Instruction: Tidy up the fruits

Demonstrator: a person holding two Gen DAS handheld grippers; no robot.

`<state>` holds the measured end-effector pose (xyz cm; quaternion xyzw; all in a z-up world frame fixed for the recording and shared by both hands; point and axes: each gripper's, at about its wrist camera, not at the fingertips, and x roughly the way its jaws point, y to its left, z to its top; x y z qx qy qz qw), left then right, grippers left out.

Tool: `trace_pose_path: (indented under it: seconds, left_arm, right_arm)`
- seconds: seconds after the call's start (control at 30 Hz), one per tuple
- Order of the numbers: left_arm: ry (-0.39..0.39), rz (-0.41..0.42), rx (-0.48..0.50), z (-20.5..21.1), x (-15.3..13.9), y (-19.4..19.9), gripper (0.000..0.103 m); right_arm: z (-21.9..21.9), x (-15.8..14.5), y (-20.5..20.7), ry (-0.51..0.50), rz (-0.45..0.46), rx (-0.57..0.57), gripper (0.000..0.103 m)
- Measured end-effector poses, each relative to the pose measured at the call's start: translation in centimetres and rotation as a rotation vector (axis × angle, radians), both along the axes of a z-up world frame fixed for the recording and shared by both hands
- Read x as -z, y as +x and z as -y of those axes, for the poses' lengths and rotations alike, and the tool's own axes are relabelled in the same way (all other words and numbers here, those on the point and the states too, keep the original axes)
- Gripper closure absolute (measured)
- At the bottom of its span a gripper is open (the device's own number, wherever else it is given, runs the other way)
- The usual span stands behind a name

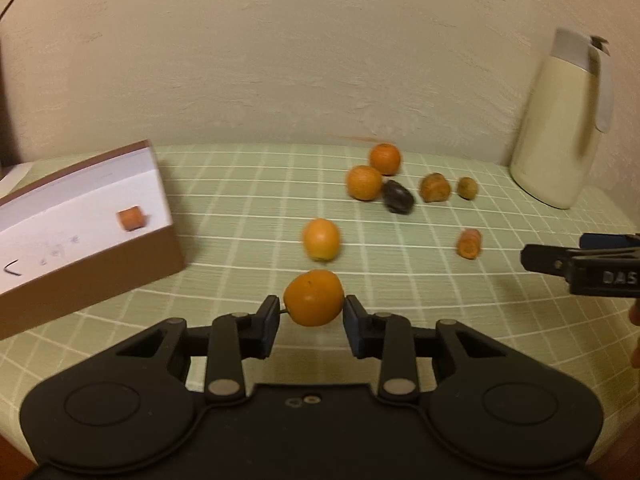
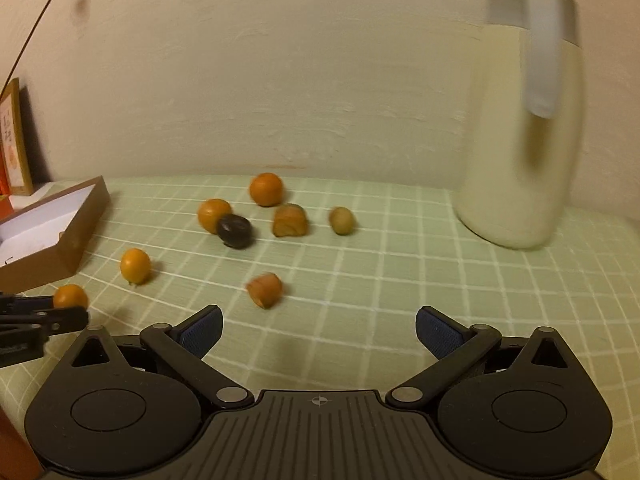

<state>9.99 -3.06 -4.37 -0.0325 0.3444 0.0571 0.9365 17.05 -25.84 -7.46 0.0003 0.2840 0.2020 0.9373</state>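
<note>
My left gripper (image 1: 311, 312) is shut on a small orange fruit (image 1: 314, 298), held just above the green checked cloth; it also shows in the right wrist view (image 2: 70, 296). More orange fruits (image 1: 321, 239) (image 1: 364, 182) (image 1: 385, 159), a dark plum (image 1: 397, 197), a brownish cut fruit (image 1: 435, 187), a green olive-like fruit (image 1: 467, 188) and a carrot piece (image 1: 469, 243) lie on the cloth. A brown box (image 1: 100, 256) with white inside holds one carrot piece (image 1: 130, 218). My right gripper (image 2: 319, 332) is open and empty, behind a carrot piece (image 2: 265, 289).
A cream thermos jug (image 1: 560, 128) stands at the back right against the wall, also large in the right wrist view (image 2: 520, 140). The box sits at the left (image 2: 60, 240). A framed picture (image 2: 14, 140) leans at far left.
</note>
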Motion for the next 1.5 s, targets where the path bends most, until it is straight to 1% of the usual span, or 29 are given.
trace_pose_path:
  seconds: [0.07,0.1,0.13,0.17,0.2,0.37,0.43,0.5,0.67,0.8,0.87,0.9,0.93,1.27,1.37,1.5]
  left_arm:
    - [-0.001,0.000,-0.010,-0.7,-0.2,-0.2,0.078]
    - [0.000,0.003,-0.015,-1.1,-0.3,-0.3,0.078]
    - [-0.001,0.007,-0.020,-1.4,-0.4,-0.5,0.078]
    - [-0.001,0.009,-0.024,-1.6,-0.5,-0.6,0.078]
    - [-0.001,0.011,-0.027,-1.9,-0.6,-0.6,0.078]
    - [-0.006,0.020,-0.037,-2.8,-0.8,-1.0,0.078]
    - [-0.008,0.024,-0.038,-3.0,-1.0,-1.1,0.078]
    - [-0.008,0.027,-0.037,-3.1,-1.0,-1.2,0.078]
    - [-0.015,0.029,-0.040,-3.4,-1.0,-1.2,0.078]
    - [-0.013,0.032,-0.040,-3.5,-1.1,-1.4,0.078]
    - [-0.010,0.033,-0.042,-3.7,-1.1,-1.5,0.078]
    - [-0.010,0.034,-0.044,-3.8,-1.2,-1.6,0.078]
    - [-0.010,0.034,-0.047,-3.9,-1.2,-1.6,0.078]
    - [-0.009,0.037,-0.064,-5.0,-1.5,-2.0,0.078]
    - [-0.008,0.035,-0.064,-5.2,-1.5,-2.1,0.078]
    - [-0.007,0.035,-0.070,-5.6,-1.6,-2.3,0.078]
  right_arm:
    - [-1.0,0.2,0.6,0.004,-0.002,-0.014,0.001]
    - [-1.4,0.3,0.9,0.005,-0.002,-0.019,0.005]
    - [-1.8,0.3,1.1,0.002,-0.002,-0.024,0.013]
    - [-2.1,0.5,1.5,-0.003,-0.013,-0.034,0.028]
    - [-2.5,0.7,1.8,-0.013,-0.021,-0.033,0.033]
    - [-3.2,1.1,2.8,-0.016,-0.029,-0.045,0.035]
    - [-3.4,1.3,3.3,-0.014,-0.038,-0.052,0.047]
    - [-3.6,1.6,3.6,-0.025,-0.050,-0.056,0.052]
    - [-3.9,2.2,4.1,-0.029,-0.052,-0.057,0.053]
    - [-4.0,2.3,4.2,-0.019,-0.054,-0.061,0.057]
    - [-4.3,2.4,4.3,-0.028,-0.058,-0.068,0.063]
    - [-4.5,2.5,4.4,-0.032,-0.060,-0.072,0.071]
    - [-4.6,2.5,4.4,-0.038,-0.060,-0.074,0.077]
    - [-5.1,2.6,4.7,-0.048,-0.055,-0.067,0.078]
    - [-4.9,2.7,4.9,-0.020,-0.054,-0.054,0.077]
    - [-5.1,2.6,5.2,-0.027,-0.056,-0.050,0.078]
